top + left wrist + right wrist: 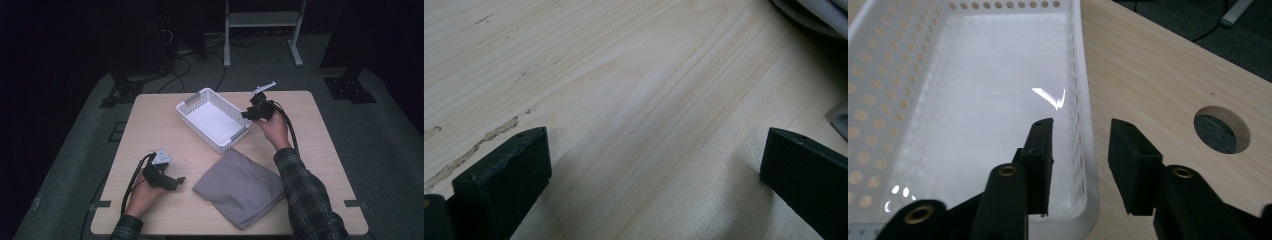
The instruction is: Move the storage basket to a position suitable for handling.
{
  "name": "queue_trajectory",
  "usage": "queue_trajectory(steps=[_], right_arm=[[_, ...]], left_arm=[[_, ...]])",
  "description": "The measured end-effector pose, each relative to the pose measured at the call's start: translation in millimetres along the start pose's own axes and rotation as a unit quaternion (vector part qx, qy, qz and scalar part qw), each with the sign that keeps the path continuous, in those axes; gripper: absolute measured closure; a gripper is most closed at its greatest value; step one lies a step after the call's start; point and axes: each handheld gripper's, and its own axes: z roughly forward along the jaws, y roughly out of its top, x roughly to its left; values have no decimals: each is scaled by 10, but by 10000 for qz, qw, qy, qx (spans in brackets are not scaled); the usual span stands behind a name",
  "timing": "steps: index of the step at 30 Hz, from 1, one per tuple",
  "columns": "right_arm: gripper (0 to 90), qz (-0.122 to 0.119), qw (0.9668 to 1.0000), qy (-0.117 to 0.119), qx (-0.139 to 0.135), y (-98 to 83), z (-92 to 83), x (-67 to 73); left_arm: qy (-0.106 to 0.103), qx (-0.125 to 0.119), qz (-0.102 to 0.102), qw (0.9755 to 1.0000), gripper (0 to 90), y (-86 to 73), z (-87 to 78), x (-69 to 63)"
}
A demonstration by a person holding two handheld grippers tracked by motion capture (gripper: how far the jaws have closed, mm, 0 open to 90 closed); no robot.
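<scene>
Left gripper point(172, 181) rests on the table point(150, 130), jaws wide and empty, beside the grey cloth point(240, 187). Right gripper point(1080, 150) straddles the white basket's point(212, 119) near wall, one jaw inside, one outside, seemingly not yet pinching. Step: grasping the basket; next, close fully on the wall.
</scene>
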Motion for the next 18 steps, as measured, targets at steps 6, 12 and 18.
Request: queue_trajectory(steps=[6,12,18], right_arm=[[718,12,9998,-12,174,-19,113,-29],[831,71,9996,84,272,-40,152,-49],[842,62,9994,74,331,-36,133,-63]], left_arm=[[1,-1,-1,10000,0,0,0,0],[2,21,24,10000,0,0,-3,3],[1,0,0,10000,0,0,0,0]])
